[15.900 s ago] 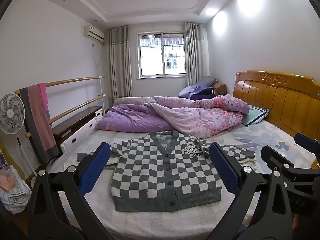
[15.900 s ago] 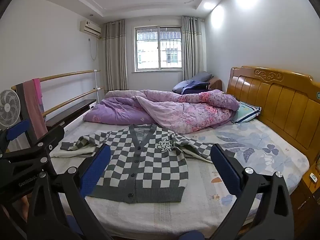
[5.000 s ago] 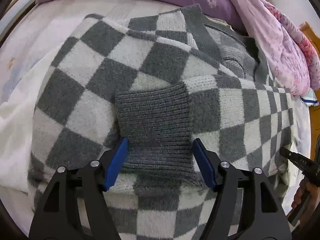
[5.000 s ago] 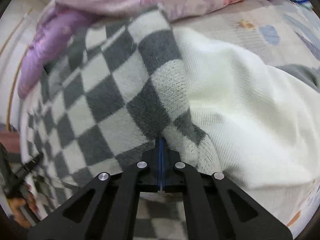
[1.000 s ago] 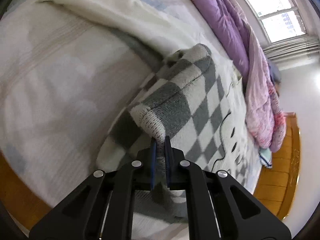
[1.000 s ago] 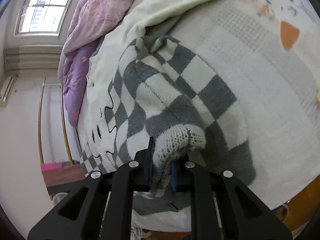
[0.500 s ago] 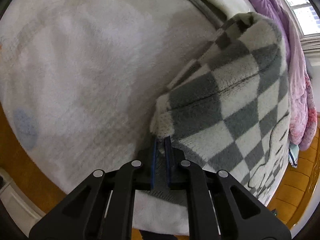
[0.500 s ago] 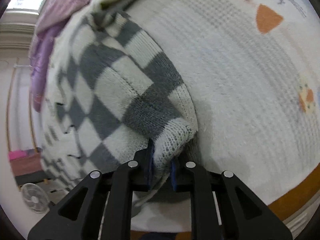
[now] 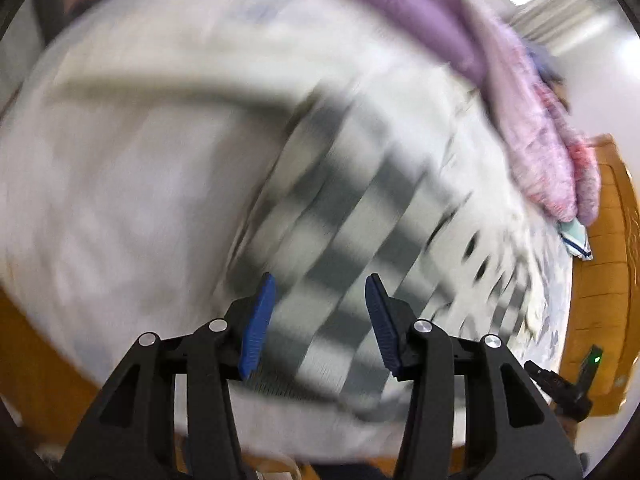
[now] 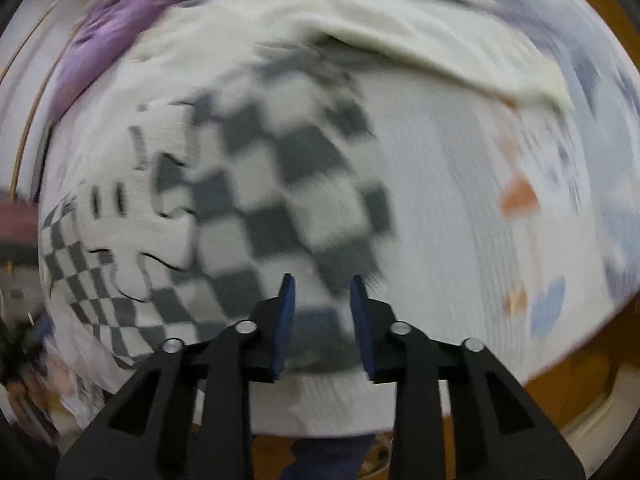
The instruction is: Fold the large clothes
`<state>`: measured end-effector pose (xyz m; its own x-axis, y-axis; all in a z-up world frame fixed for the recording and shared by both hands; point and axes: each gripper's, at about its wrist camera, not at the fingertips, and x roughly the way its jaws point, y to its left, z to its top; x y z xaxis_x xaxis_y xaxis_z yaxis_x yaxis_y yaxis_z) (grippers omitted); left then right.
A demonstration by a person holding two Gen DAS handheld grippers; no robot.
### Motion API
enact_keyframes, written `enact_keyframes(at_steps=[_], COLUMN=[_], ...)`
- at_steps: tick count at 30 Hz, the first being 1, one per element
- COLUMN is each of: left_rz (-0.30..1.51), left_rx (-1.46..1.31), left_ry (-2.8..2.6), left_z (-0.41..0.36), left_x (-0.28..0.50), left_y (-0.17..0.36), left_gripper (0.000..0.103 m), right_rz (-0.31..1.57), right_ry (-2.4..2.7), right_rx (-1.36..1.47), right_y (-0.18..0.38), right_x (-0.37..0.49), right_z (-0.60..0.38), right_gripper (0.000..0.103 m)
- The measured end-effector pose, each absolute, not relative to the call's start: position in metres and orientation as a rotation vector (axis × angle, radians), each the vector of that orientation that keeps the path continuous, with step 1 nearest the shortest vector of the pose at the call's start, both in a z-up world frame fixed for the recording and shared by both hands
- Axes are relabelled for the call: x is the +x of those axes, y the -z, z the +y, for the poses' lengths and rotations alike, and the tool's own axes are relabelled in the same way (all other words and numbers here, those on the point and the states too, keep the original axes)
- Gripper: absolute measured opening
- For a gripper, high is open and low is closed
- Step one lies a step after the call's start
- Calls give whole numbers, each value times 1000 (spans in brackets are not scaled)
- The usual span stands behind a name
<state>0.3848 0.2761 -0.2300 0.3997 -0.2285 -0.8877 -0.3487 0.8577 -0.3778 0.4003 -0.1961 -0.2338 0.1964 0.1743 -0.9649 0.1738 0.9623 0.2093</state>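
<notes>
The grey-and-white checked cardigan (image 9: pixel 360 216) lies folded on the bed near its front edge, with a white cartoon patch facing up; both views are motion-blurred. It also shows in the right wrist view (image 10: pixel 280 200). My left gripper (image 9: pixel 318 316) is open and empty just above the cardigan's near edge. My right gripper (image 10: pixel 322 308) is open and empty over the cardigan's near right corner. Neither gripper holds any cloth.
A purple and pink quilt (image 9: pixel 520 92) is heaped at the back of the bed. A cream garment (image 10: pixel 420 44) lies behind the cardigan. The wooden headboard (image 9: pixel 600 280) stands at the right. The white bedsheet (image 9: pixel 120 184) surrounds the cardigan.
Both grippers have opened and let go of the cardigan's edge, then drawn back from it. The cardigan now lies on the bed.
</notes>
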Motion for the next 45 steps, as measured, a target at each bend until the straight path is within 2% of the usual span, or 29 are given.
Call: enact_keyframes(at_steps=[1,4,7,9,11,13,18,21,23,24,26,30,35,39,45], left_rz=[1138,1116,1161,1215,1316,1344,1342,1288,1235,1211,1178,1164,1240,1292,1341], left_rx=[-548,-582,-472,-425,-479,-535,-532,-624,-668,-693,-722,-738,-799,-917,-940], left_ry=[-68,-27,10,-12,-45,-66,-74,-33,-6,11,19,-27,-100,-108,-131], left_z=[278,279,255,248,253,265,268,278,285,289,296,312,316,317,311], left_x=[402,444,480,497,506,502,502,496,487,480,463,421,368,333,324], left_y=[224,226,240,266,305,332,334,325,312,304,292,278,296,328,362], left_gripper=[53,53,53,53,52,50,49,52,63,65,68,75,76,76,76], right_rz=[1375,1345,1317,1311,1324,1338,1347,1392,1430,1447,1475,1453,1517,1635,1564], right_ry=[-14,-60,-123,-162,-186,-199,-374,-401,-345,-312,-277,-237,-223,-203,-151], right_rx=[285,330,334,330,335,351,348,250,217,194,193,160,303,295,317], right_y=[234,238,240,244,252,254,250,261,279,292,317,314,292,333,336], right_x=[410,442,466,483,503,518,536,551,557,561,566,563,510,454,445], right_z=[-189,-173,-156,-140,-124,-112,-53,-2,6,8,8,14,-3,0,1], right_gripper=[22,22,21,15,10,8,7,7,3,0,0,0,2,0,0])
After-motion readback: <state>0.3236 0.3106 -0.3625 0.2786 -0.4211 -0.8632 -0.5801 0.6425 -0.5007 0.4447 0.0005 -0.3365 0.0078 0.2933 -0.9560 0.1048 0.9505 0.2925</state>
